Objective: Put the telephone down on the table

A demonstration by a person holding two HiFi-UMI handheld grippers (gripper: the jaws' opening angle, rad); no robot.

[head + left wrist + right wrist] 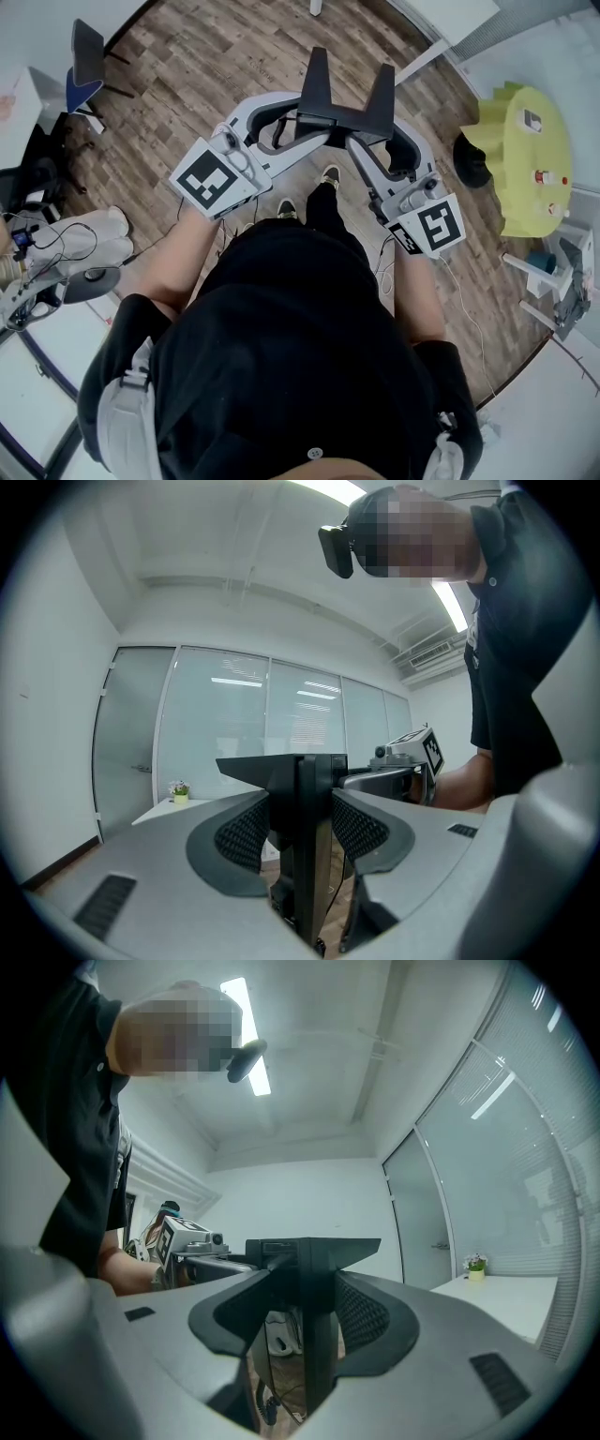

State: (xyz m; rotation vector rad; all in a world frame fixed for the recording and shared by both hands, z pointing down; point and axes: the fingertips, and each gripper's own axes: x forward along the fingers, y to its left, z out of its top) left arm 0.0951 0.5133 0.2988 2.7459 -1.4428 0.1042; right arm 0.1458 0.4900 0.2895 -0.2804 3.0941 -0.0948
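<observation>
Left gripper [300,834] and right gripper [306,1316] each pinch the black telephone [339,111] between them, over the floor [234,47]; the table [525,159] stands well beyond the right gripper.

Head cam stares steeply down over the person's body at the telephone [342,105]; each gripper cam sits tight behind its jaws, level, facing the other (both share that telephone).

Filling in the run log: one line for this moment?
left gripper: clamped on telephone; right gripper: clamped on telephone; telephone: aloft over floor
</observation>
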